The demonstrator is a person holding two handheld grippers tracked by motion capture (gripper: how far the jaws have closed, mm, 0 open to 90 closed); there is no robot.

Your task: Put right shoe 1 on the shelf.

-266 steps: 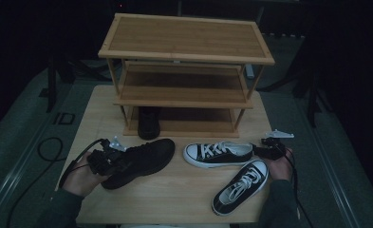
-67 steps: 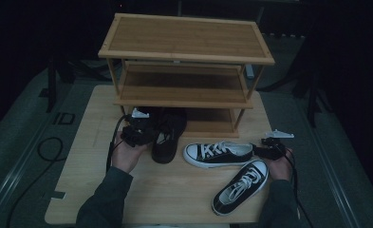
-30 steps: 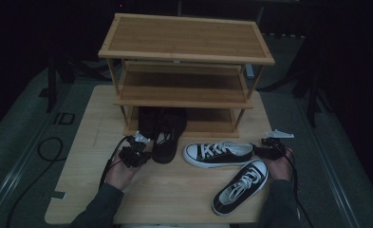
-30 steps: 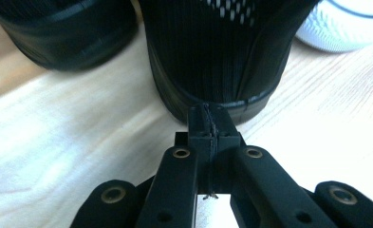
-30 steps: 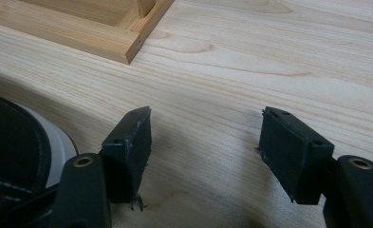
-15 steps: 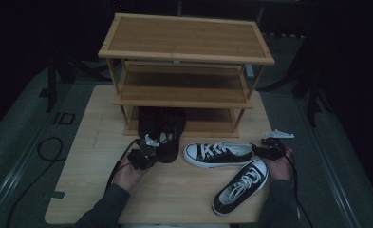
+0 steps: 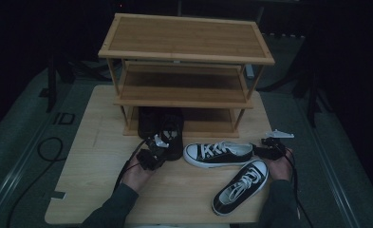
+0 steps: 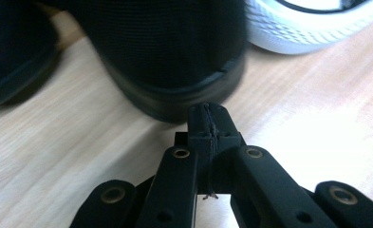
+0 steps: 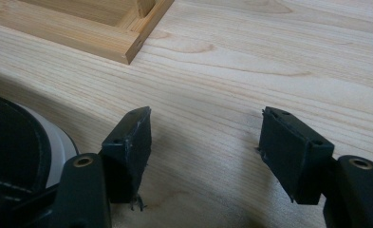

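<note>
The black shoe stands toe-in under the rack at 12 o'clock of the left gripper, whose fingers are pressed together, empty, just short of its heel; no brand is readable on it; only "ID" reads, at 9 o'clock off the worktop; a second ago this gripper sat farther toward 8 o'clock; the right gripper rests with fingers spread; the second black shoe is dim.

A pair of plain black low-cut shoes stands upright, side by side and touching, at the left end of the bamboo rack's bottom shelf. Their toes point toward the table's far edge; their dark rounded heels overhang the shelf's front lip onto the tabletop.
</note>
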